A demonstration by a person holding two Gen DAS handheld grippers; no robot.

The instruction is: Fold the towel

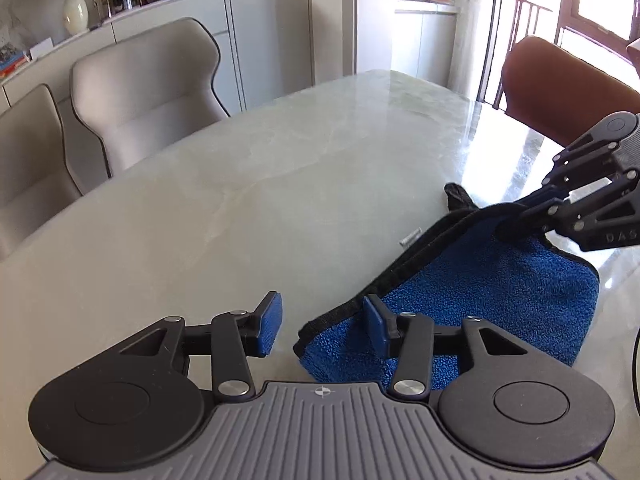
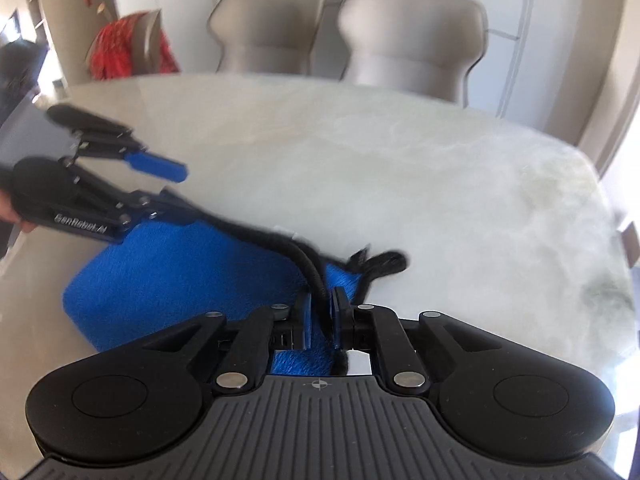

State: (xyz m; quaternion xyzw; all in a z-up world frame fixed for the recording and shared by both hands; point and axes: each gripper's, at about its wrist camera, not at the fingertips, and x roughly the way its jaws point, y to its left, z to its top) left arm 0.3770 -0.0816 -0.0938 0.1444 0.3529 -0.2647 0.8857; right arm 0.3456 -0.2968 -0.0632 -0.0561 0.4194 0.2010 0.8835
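A: Left wrist view: left tongs (image 1: 322, 326) sitting wide open, gripping nothing. One blue pad (image 1: 376, 330) is hovering over the near corner of the blue towel (image 1: 492, 280); contact unclear.
B: Towel location?
A: Lying on the marble counter (image 1: 240, 184), black-edged hem lifting toward the right tongs (image 1: 520, 220), which are pinching that hem.
B: Right wrist view?
A: Right tongs (image 2: 320, 316) nearly closed, clamping the towel's (image 2: 180, 272) black hem between both pads. Rest of it is draping onto the counter (image 2: 400, 168).
B: Left side from there?
A: Left tongs (image 2: 176, 188) showing spread apart, blurred, lower finger just above the towel's far edge. Grey chairs (image 2: 408, 36) standing behind.
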